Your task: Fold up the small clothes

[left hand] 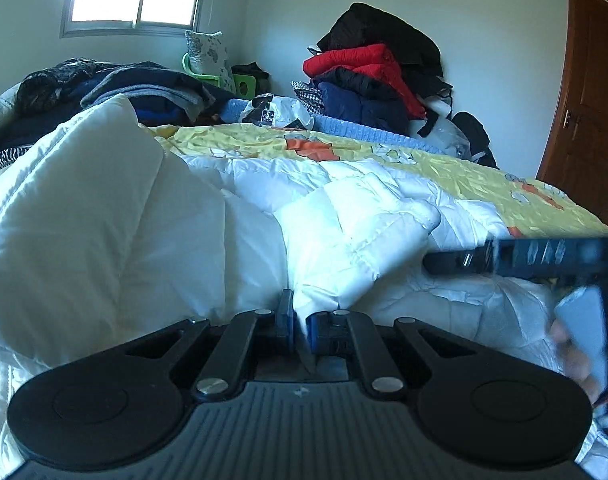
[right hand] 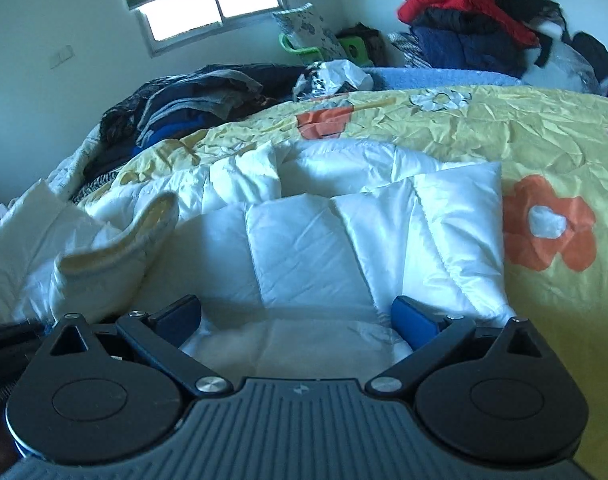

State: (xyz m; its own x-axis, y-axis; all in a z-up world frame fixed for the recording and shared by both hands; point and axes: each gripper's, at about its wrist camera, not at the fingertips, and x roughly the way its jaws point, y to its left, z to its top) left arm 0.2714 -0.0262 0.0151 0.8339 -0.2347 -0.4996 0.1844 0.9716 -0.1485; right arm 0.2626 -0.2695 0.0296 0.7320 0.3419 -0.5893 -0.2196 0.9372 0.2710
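My left jaws (left hand: 300, 330) are pinched shut on a thin edge of the white quilted jacket (left hand: 355, 240), a fold of its cloth drawn up between the blue pads, while my right jaws (right hand: 296, 320) stand wide apart over the same garment with nothing pressed between them; the padded fabric simply lies in the gap. The jacket (right hand: 343, 232) lies spread on the bed, on the yellow flowered bedspread (right hand: 503, 132), close in front of me, with a ribbed cuff or collar band (right hand: 116, 240) curling up at its left side in the right wrist view. I judge it light, soft and puffy: the stitched panels will spring back and slump rather than hold a crease, and the smooth shell looks slippery, so a shallow pinch could slide off. The best hold seems to be a seam or hem, where the padding is thin and the stitching gives the pads something to bite, which is where my left jaws sit. Its quilted channels run away from me toward the far side of the bed, and I take that as the long axis, though I cannot tell for certain which end is collar and which is hem.
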